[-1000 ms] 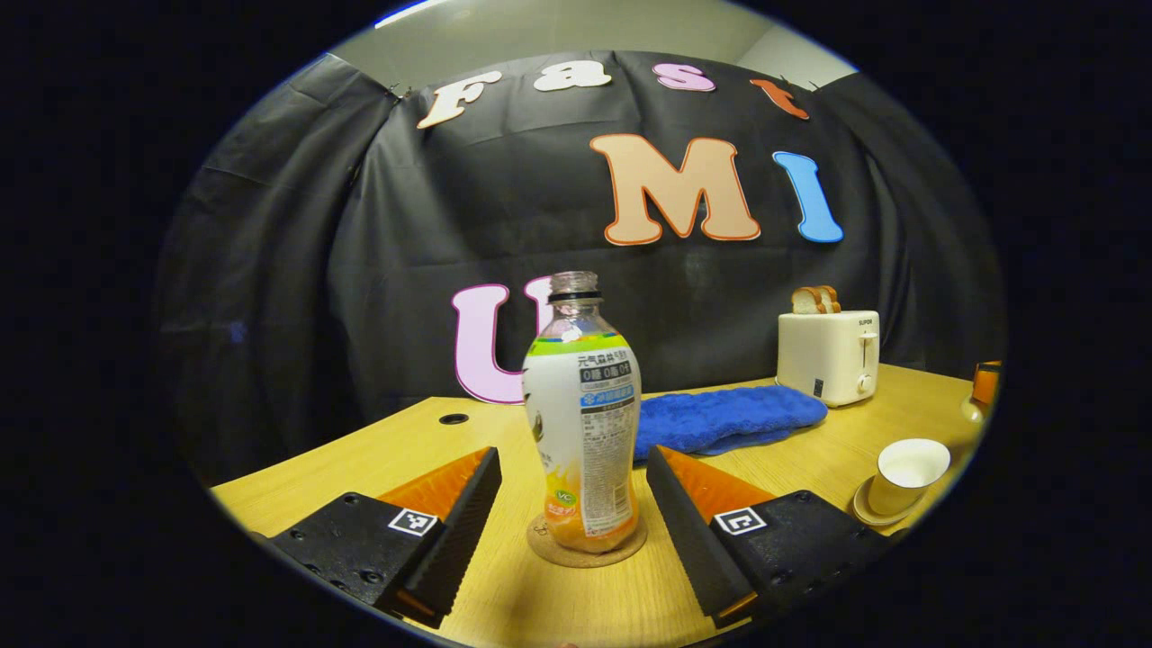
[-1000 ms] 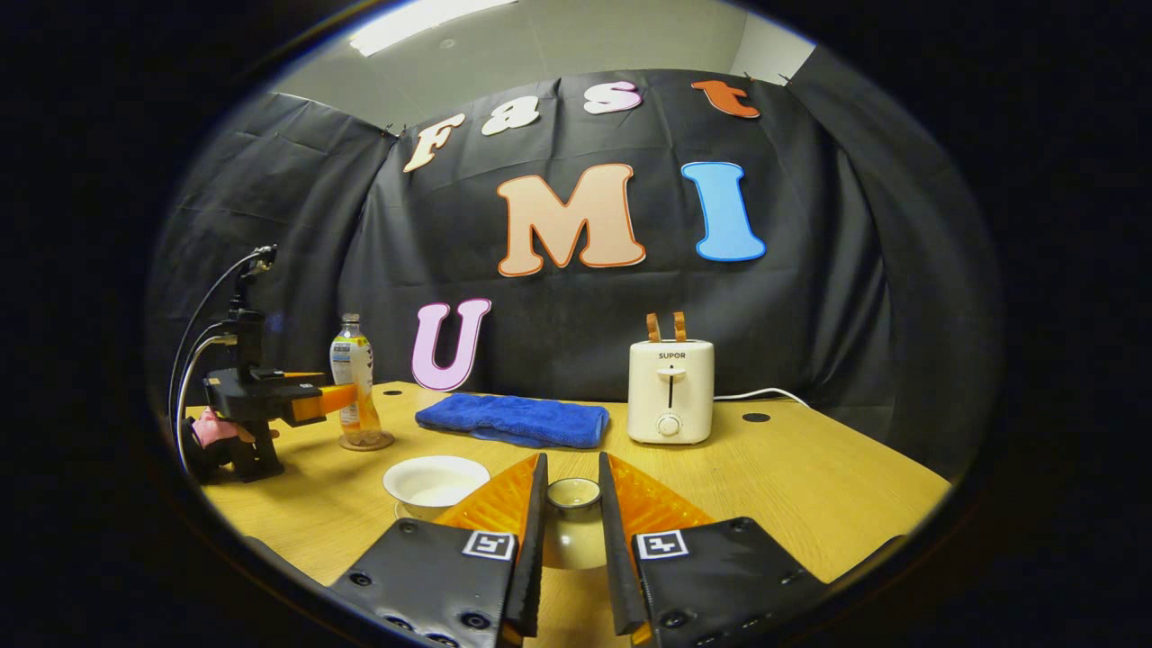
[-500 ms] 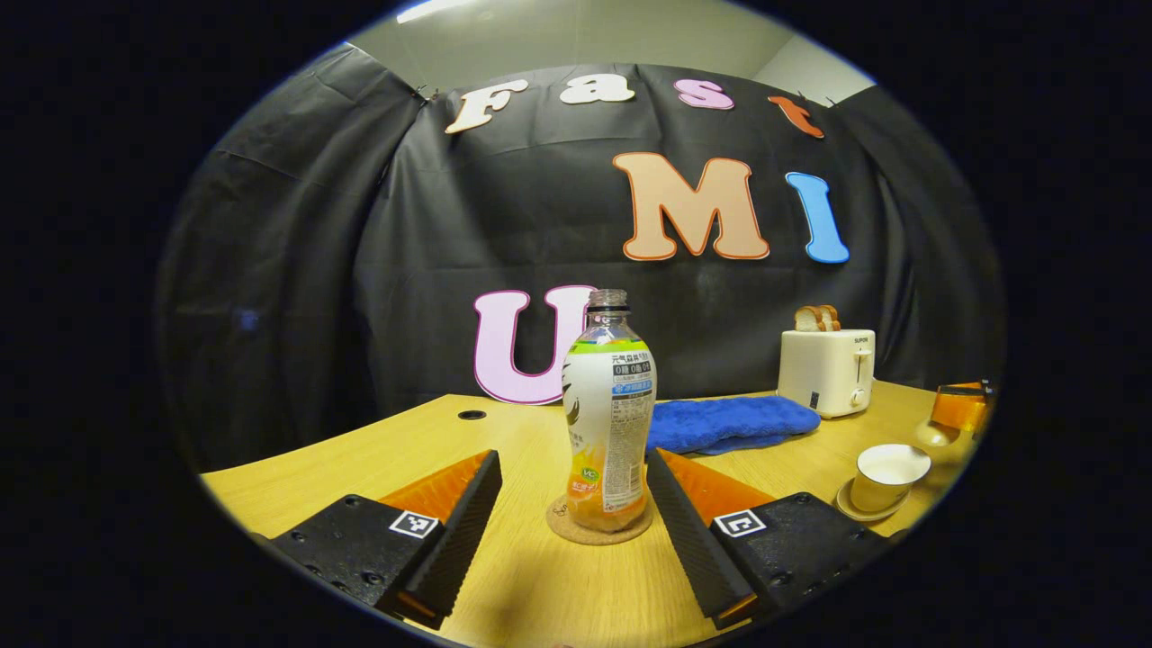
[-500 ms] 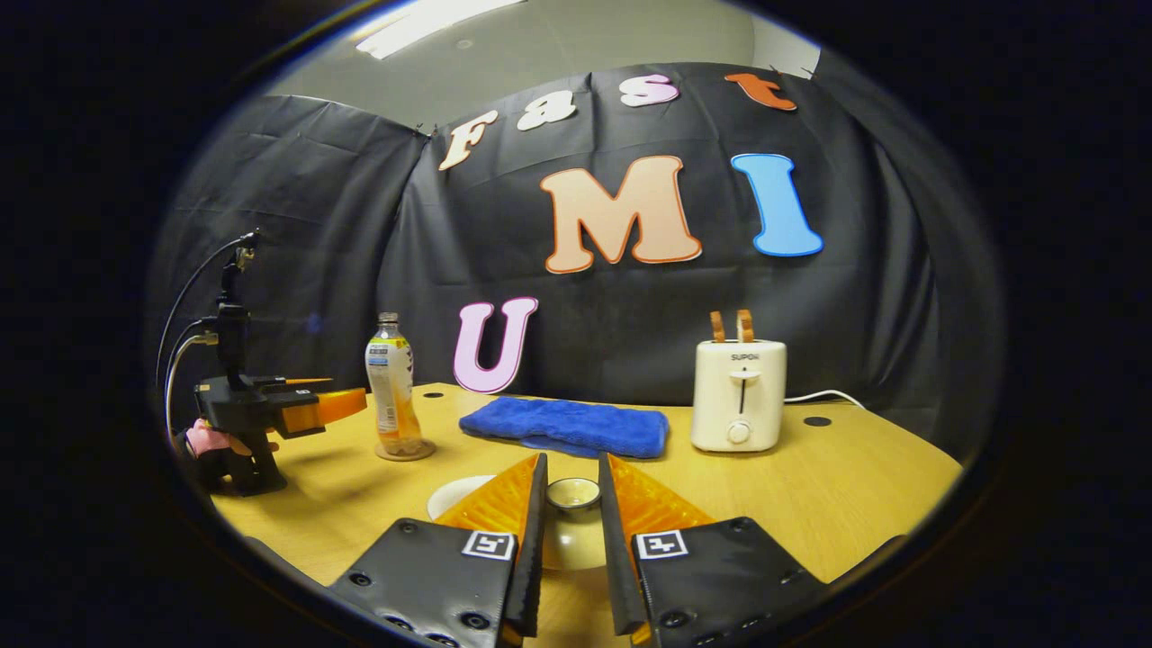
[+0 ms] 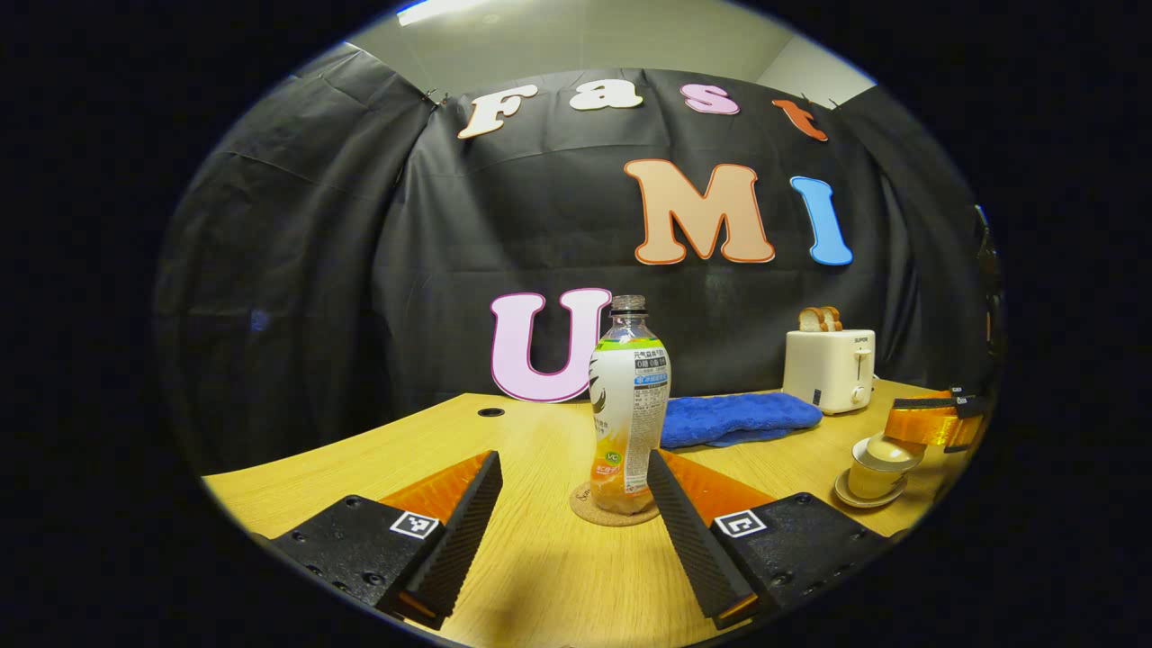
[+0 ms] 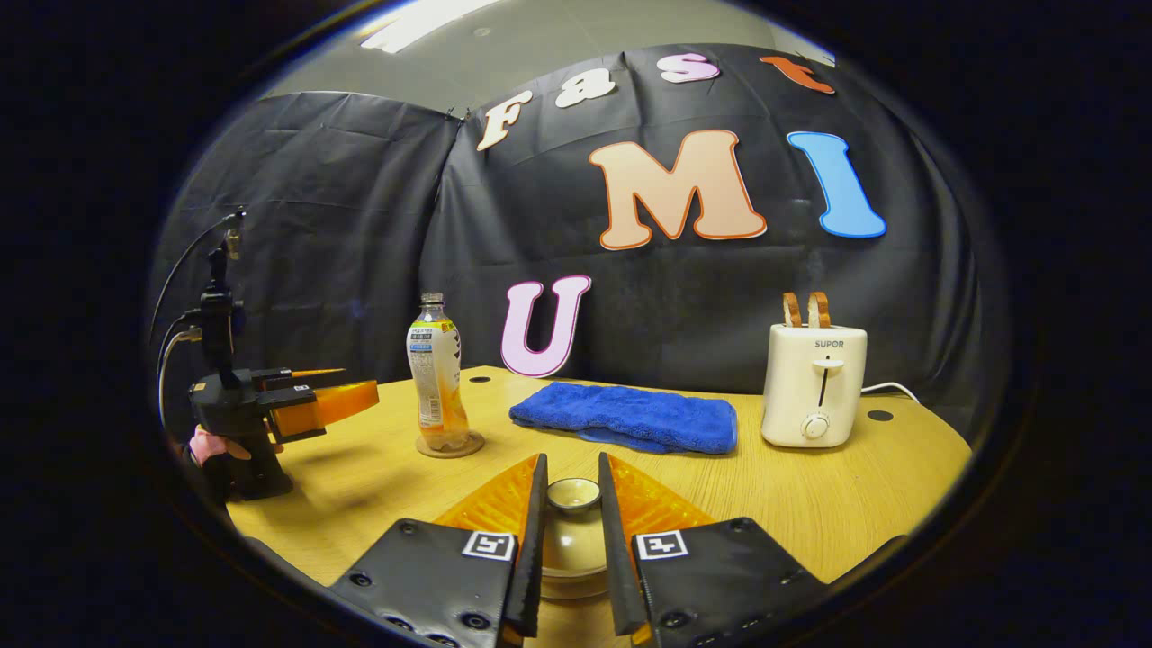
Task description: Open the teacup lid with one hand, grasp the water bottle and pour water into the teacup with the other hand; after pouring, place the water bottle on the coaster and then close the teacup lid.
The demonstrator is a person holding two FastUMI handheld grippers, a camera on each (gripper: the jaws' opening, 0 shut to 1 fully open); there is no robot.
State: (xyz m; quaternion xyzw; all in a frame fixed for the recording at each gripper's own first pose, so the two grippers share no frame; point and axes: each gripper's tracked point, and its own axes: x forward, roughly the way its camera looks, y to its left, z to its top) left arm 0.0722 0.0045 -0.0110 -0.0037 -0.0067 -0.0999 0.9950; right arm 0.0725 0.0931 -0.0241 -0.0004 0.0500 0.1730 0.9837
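Since a second ago, backed off from the bottle (image 5: 629, 405) with the left tool (image 5: 572, 526), fingers spread wide and empty, bottle upright on its coaster (image 5: 615, 505) on the tabletop (image 5: 540, 576). Right tool (image 6: 566, 549) clamped on the lid (image 6: 573, 531), now brought onto the teacup (image 5: 871, 477). Saucer (image 5: 868, 498) under the cup, near towel (image 6: 630, 426) and toaster (image 6: 814, 382).

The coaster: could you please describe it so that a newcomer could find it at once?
Start at the wooden table and find the blue towel near its back edge. To the towel's left stands the water bottle. The coaster is the small round cork disc under that bottle, the only flat brown pad there.
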